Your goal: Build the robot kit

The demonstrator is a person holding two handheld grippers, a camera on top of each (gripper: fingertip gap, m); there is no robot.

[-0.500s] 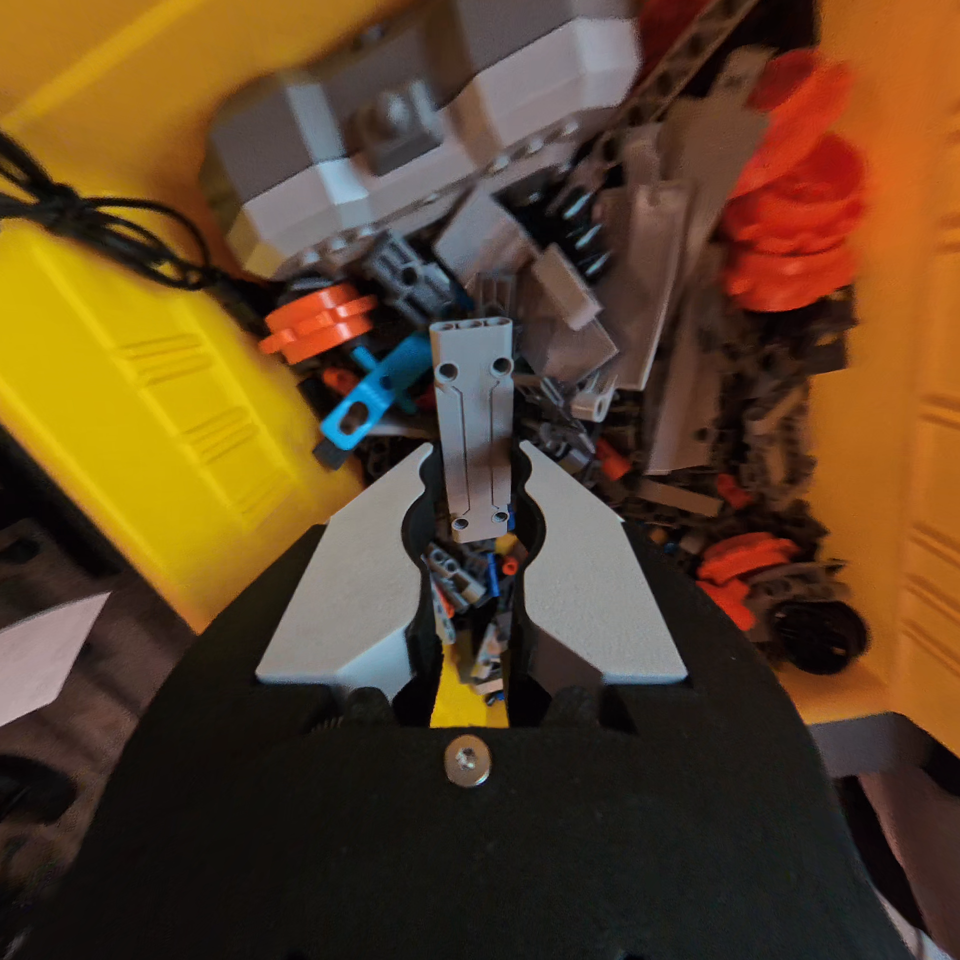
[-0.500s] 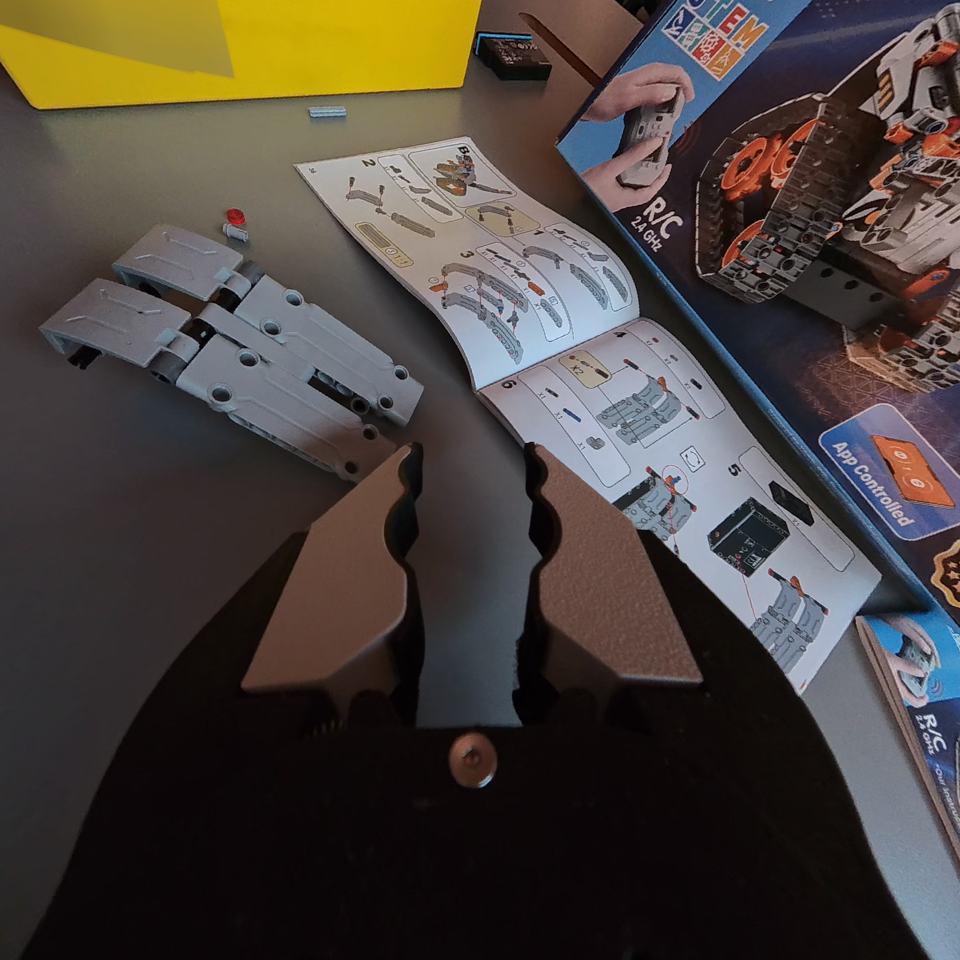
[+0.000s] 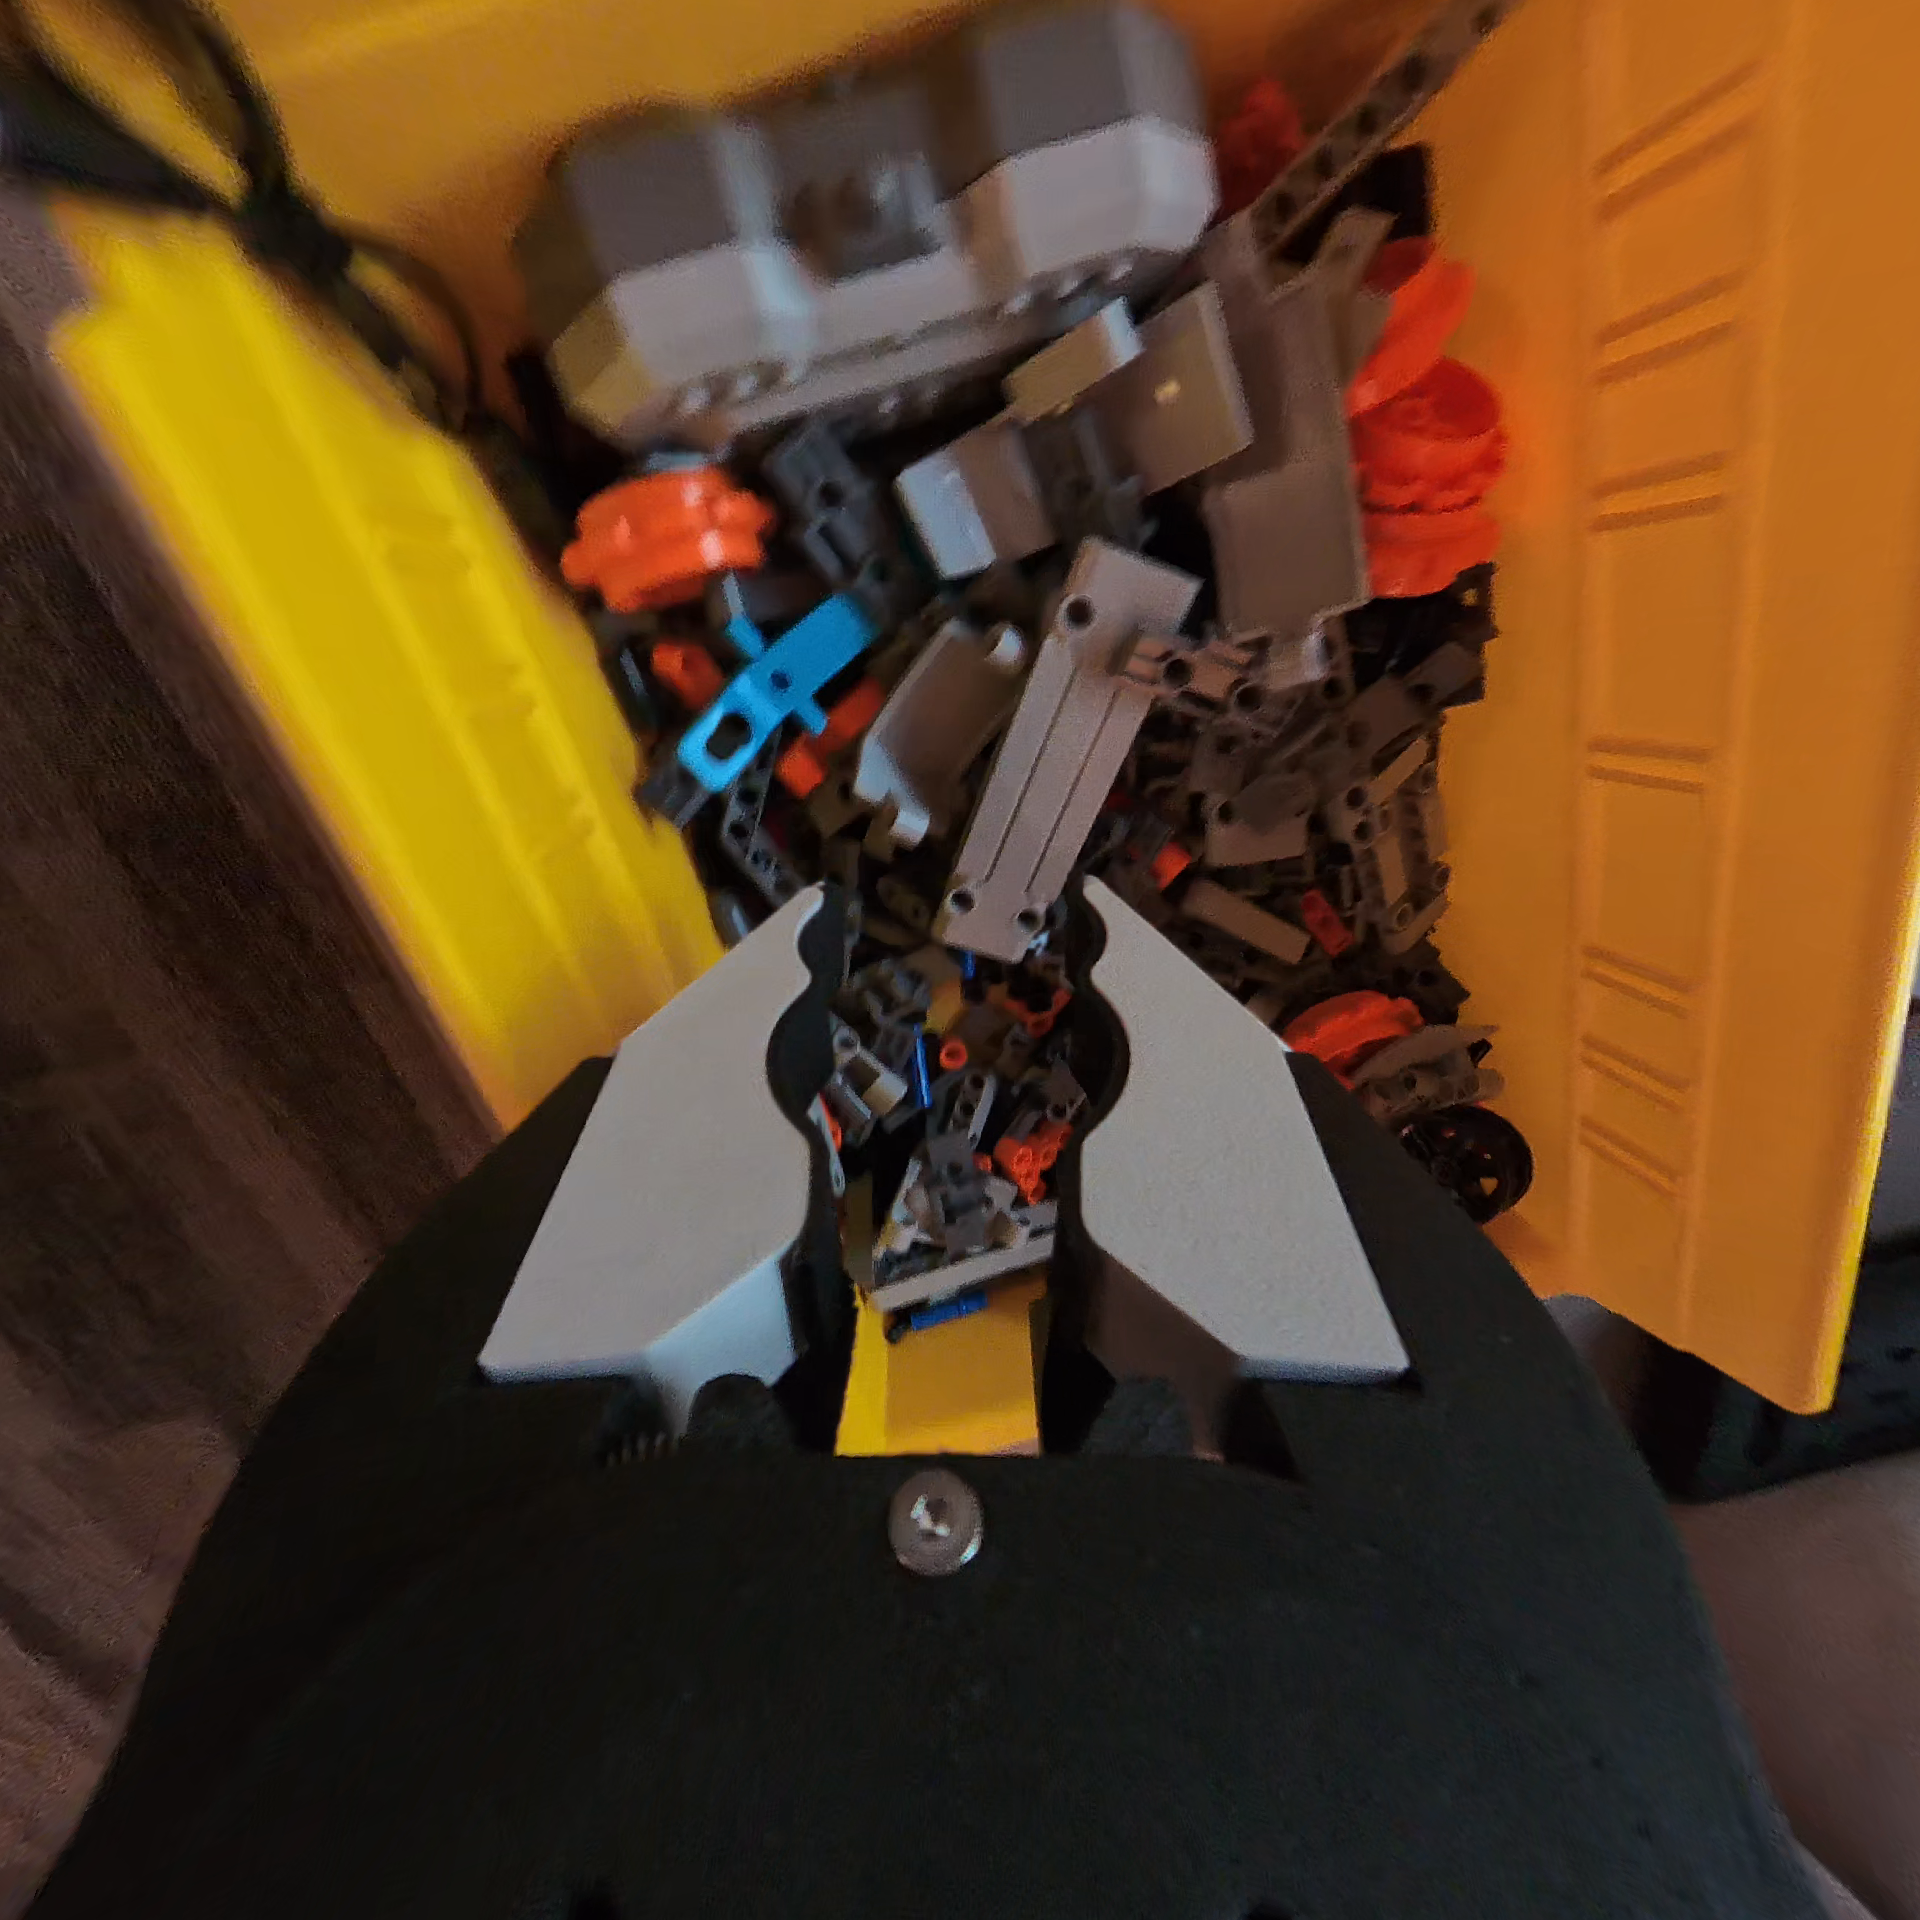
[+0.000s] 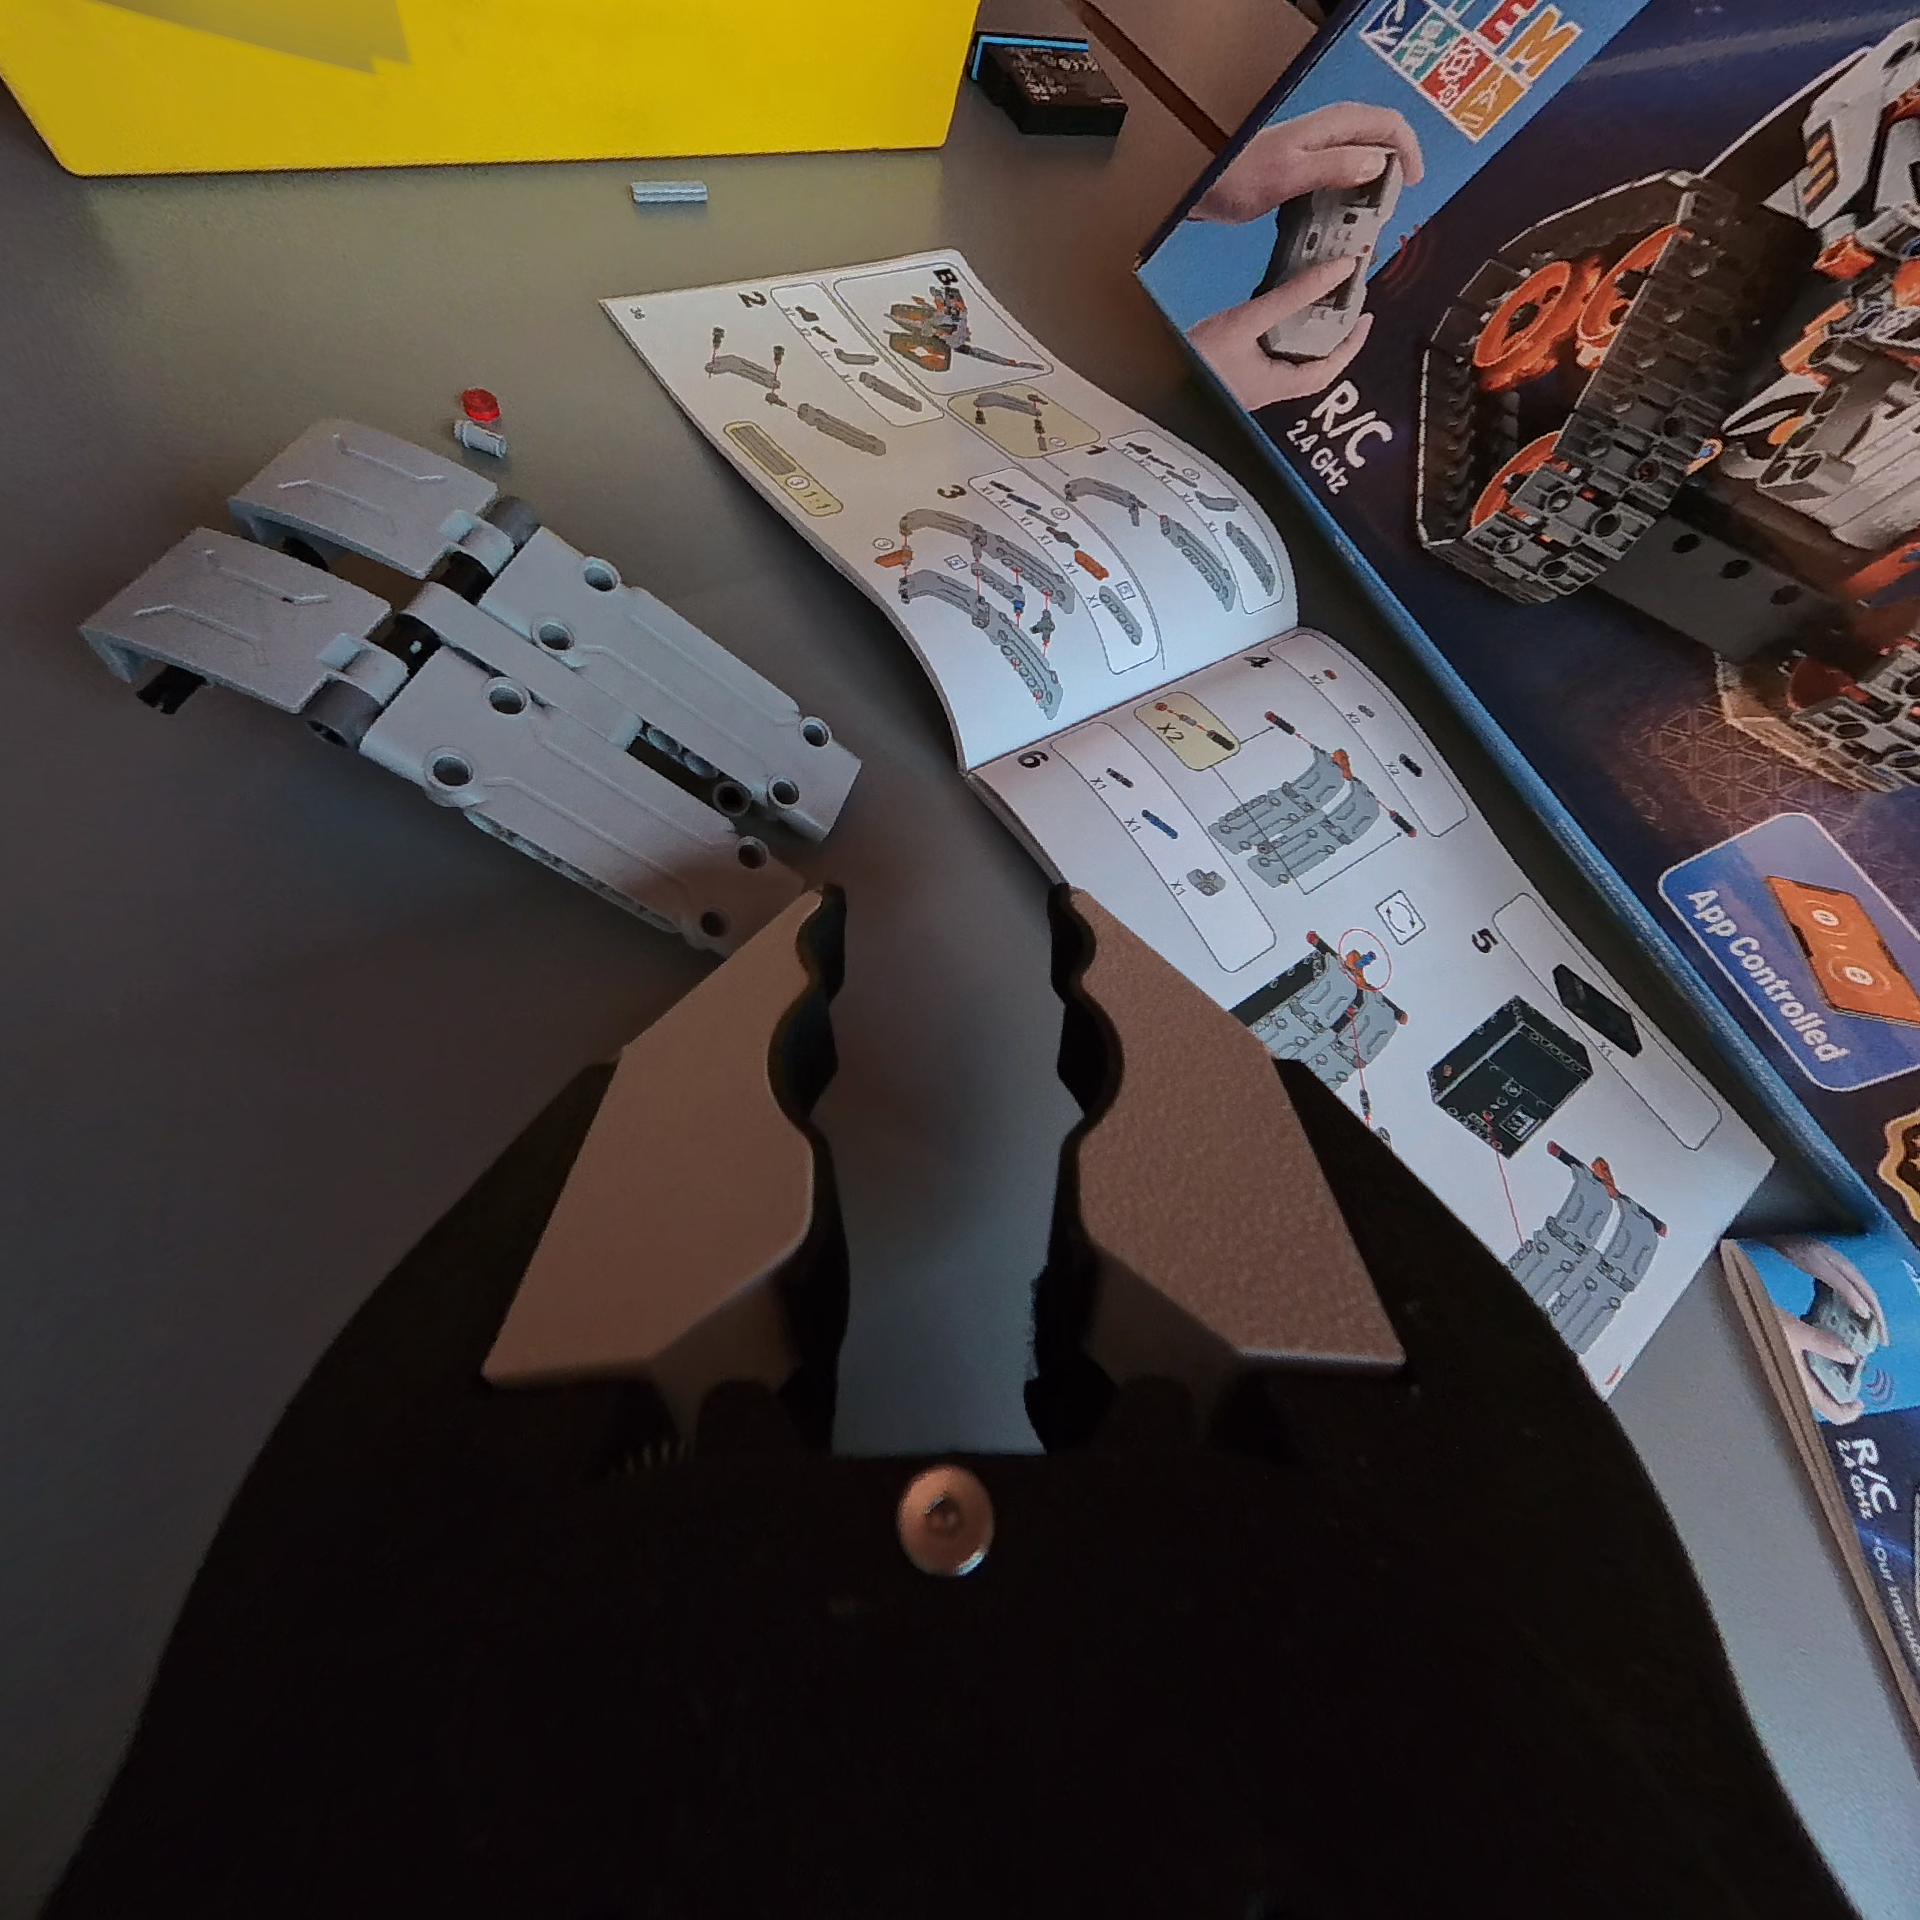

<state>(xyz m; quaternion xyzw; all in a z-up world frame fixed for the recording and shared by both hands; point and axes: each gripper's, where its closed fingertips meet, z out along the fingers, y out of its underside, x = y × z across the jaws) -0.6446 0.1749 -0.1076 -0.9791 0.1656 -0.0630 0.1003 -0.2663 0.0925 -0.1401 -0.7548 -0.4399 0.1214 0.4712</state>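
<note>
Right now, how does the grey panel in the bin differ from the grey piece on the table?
The grey panel is one piece, tilted atop jumbled parts in the yellow bin; the grey assembly is several panels joined, lying flat on the table. Both are light grey with round holes.

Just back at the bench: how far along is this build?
Done: one grey panel assembly lies on the table beside the open booklet. In hand: nothing; the right gripper is open and empty, the left gripper open around the end of a loose grey panel. Left: the yellow bin holds many loose pieces.
</note>
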